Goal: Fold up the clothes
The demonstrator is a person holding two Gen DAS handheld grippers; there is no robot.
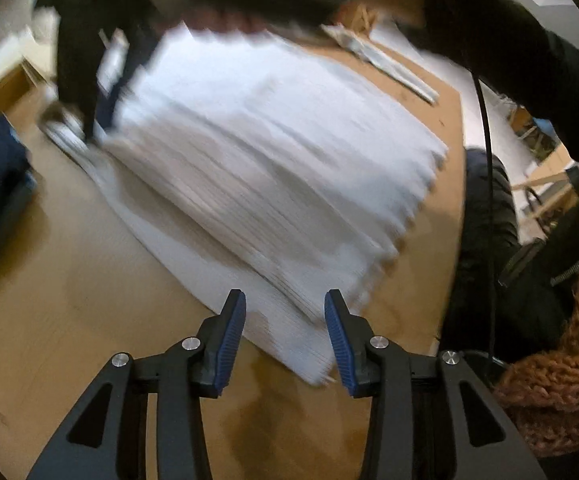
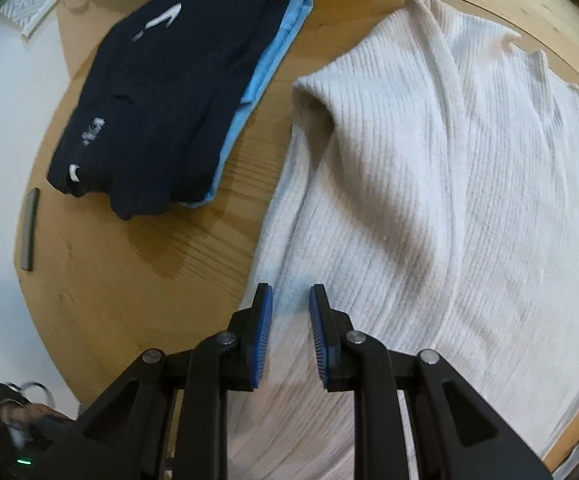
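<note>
A round wooden table (image 2: 129, 280) is seen from both wrist views, its curved edge running down the left of the right wrist view against a pale floor; bare wood is left open between that edge and the clothes, and a small grey bar (image 2: 30, 229) lies just inside the rim. A white ribbed sweater (image 2: 429, 184) is spread over much of the table, with a folded stack beside it toward the rim: a navy garment (image 2: 169, 92) laid on a light blue one (image 2: 265, 68); a strip of bare wood is kept between stack and sweater.

The right claw (image 2: 290, 300) is shown partly open, its blue pads apart with the sweater's near edge seen in the gap; whether the fabric is touched cannot be told. The left claw (image 1: 285, 304) is shown wide open, nothing held, poised over a corner of the sweater (image 1: 273, 168) near the table's edge; the view is blurred by motion. A dark sleeve (image 1: 529, 64) is seen across the upper right, with a rust-coloured knit (image 1: 561, 372) at the right margin.
</note>
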